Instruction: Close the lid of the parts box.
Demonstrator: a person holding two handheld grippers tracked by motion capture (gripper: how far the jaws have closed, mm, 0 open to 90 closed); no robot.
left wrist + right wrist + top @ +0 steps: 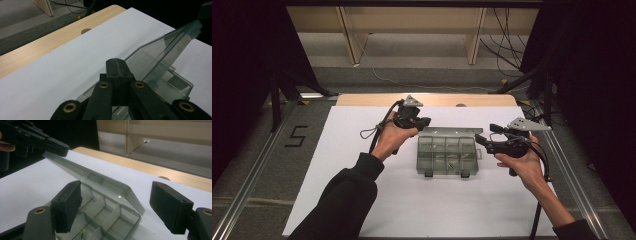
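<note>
A clear plastic compartment box [447,156] rests on the white sheet [347,150] mid-table, and its lid [451,131] is raised at a tilt. My left gripper [424,121] is shut on the lid's far left corner; in the left gripper view its closed jaws [116,67] hold the lid [160,50] above the box [177,83]. My right gripper [486,134] hovers open at the box's right end, touching nothing. In the right gripper view its pads [70,200] straddle the open box [110,216], with the lid [92,176] and the left gripper [56,147] beyond. A small thin part [82,233] lies in one compartment.
The wooden table edge [427,100] with a round hole [460,105] runs along the far side. Two black latches [428,173] stick out from the box's near side. Cables [507,45] and wooden legs [354,40] lie on the floor beyond. Metal rails [257,165] flank the table.
</note>
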